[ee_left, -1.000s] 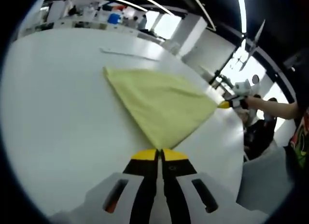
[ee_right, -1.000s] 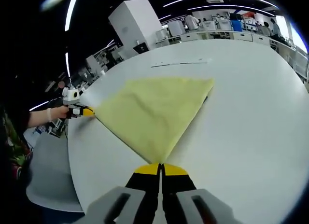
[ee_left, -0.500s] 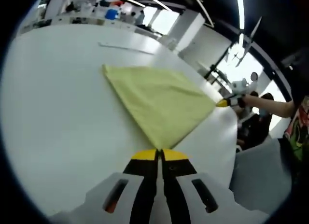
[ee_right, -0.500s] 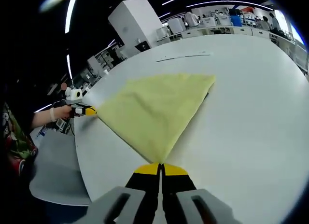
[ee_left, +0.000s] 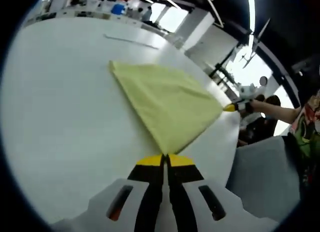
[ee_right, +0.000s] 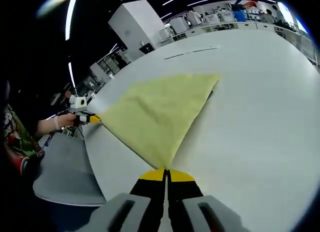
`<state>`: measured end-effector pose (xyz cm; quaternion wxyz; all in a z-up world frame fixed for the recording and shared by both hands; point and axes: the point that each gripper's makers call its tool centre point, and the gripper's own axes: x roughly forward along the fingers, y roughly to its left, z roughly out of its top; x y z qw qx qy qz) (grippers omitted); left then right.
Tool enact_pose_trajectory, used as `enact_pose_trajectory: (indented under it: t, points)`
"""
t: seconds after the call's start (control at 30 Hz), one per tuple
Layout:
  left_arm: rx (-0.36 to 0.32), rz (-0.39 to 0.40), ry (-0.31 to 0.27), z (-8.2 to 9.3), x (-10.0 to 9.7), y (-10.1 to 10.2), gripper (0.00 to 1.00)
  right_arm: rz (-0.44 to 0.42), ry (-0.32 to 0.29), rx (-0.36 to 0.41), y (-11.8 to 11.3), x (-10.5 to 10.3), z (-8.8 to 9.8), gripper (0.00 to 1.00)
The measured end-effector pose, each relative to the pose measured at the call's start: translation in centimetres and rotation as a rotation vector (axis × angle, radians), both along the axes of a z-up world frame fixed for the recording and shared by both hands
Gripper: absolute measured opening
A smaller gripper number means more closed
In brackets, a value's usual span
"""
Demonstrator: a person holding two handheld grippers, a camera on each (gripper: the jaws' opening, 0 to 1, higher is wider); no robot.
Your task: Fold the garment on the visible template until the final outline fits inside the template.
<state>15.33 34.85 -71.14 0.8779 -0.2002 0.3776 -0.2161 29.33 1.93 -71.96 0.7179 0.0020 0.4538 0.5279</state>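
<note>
L claw (ee_left: 166, 155) clenched on near corner of yellow cloth (ee_left: 167, 104), which spreads ahead of it on white table (ee_left: 60, 117). R claw (ee_right: 166, 170) also pinching a cloth corner, cloth fanning out fwd. Thin template line (ee_right: 192, 52) on table far beyond cloth.

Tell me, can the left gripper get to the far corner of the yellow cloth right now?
Probably not yet. The left gripper is shut on a near corner of the yellow cloth. The white table up to the far corner is bare, but it would have to let go first.
</note>
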Motion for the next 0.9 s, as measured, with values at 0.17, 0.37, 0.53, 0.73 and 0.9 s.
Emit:
enact_pose_trajectory:
  t: [0.17, 0.37, 0.53, 0.73, 0.9]
  points:
    - [0.015, -0.005, -0.011, 0.0, 0.2, -0.1, 0.00, 0.011, -0.031, 0.003, 0.3, 0.1, 0.0, 0.00]
    - [0.061, 0.019, -0.078, 0.9, 0.5, 1.3, 0.16, 0.020, -0.169, 0.037, 0.1, 1.1, 1.7, 0.36]
    - [0.100, 0.035, -0.129, 2.1, 0.7, 2.6, 0.38, 0.005, -0.232, 0.031, -0.7, 1.8, 2.5, 0.54]
    - [0.135, 0.010, -0.188, 3.2, 1.1, 2.6, 0.63, -0.006, -0.310, -0.007, -1.7, 2.5, 2.7, 0.80]
    - [0.152, 0.005, -0.208, 3.5, 1.4, 2.5, 0.86, -0.044, -0.349, -0.011, -2.2, 3.0, 3.1, 0.99]
